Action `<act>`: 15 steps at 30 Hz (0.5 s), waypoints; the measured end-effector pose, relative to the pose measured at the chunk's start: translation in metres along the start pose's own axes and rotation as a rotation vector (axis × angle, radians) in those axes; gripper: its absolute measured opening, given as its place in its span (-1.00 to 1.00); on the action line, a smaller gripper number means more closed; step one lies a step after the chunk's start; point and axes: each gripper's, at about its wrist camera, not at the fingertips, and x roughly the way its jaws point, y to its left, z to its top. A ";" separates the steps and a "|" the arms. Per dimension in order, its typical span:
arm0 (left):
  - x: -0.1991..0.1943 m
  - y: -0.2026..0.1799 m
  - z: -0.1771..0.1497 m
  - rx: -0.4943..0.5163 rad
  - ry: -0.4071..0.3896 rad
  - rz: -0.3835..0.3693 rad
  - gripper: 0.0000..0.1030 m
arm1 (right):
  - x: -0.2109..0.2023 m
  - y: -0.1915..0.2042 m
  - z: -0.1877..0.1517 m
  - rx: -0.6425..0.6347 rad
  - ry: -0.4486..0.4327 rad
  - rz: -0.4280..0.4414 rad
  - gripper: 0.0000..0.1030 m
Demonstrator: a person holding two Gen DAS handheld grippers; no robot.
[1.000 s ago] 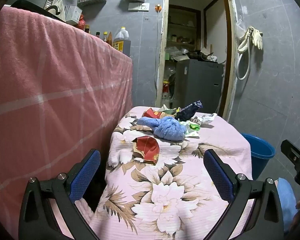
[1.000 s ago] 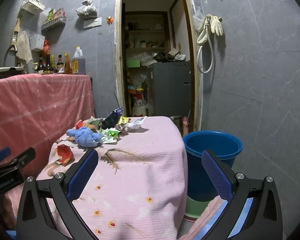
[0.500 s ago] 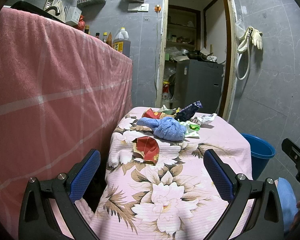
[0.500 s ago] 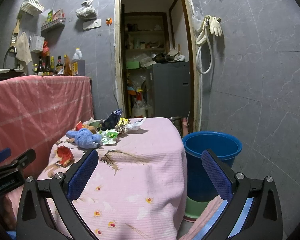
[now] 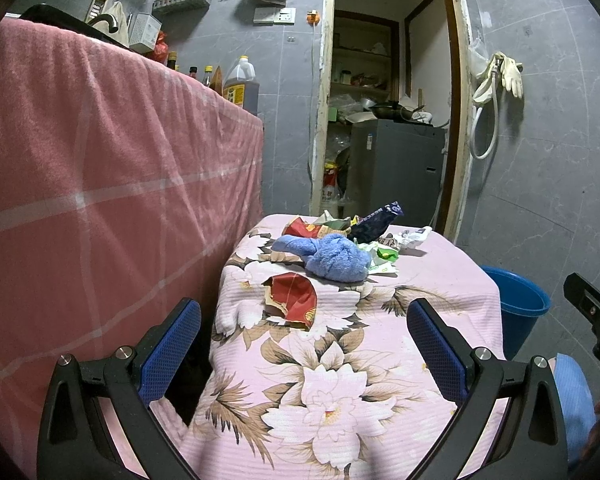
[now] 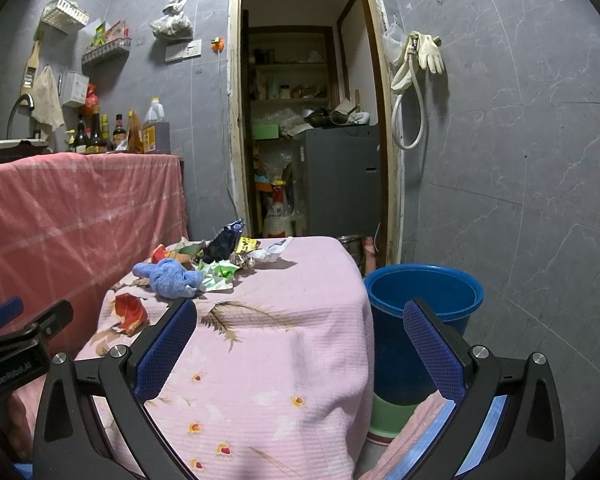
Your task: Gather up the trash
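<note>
A ribbed cloth cover (image 5: 440,280) is draped over the table; glossy crumpled wrappers (image 5: 294,298) and a plastic bucket (image 6: 424,300) are seen.

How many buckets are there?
1. The blue bucket stands on the floor right of the table. Others may be hidden behind the table.

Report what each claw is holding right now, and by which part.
Nothing is held. The left claw and right claw both stand open and empty, short of the wrappers on the table.
</note>
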 end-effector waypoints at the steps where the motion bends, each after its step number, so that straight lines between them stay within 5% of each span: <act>1: 0.000 0.000 0.000 0.000 0.000 0.000 0.96 | -0.001 0.000 0.000 0.001 0.000 0.000 1.00; 15: -0.001 0.003 0.005 0.001 0.000 0.000 0.96 | 0.000 -0.001 0.001 0.002 -0.003 0.001 1.00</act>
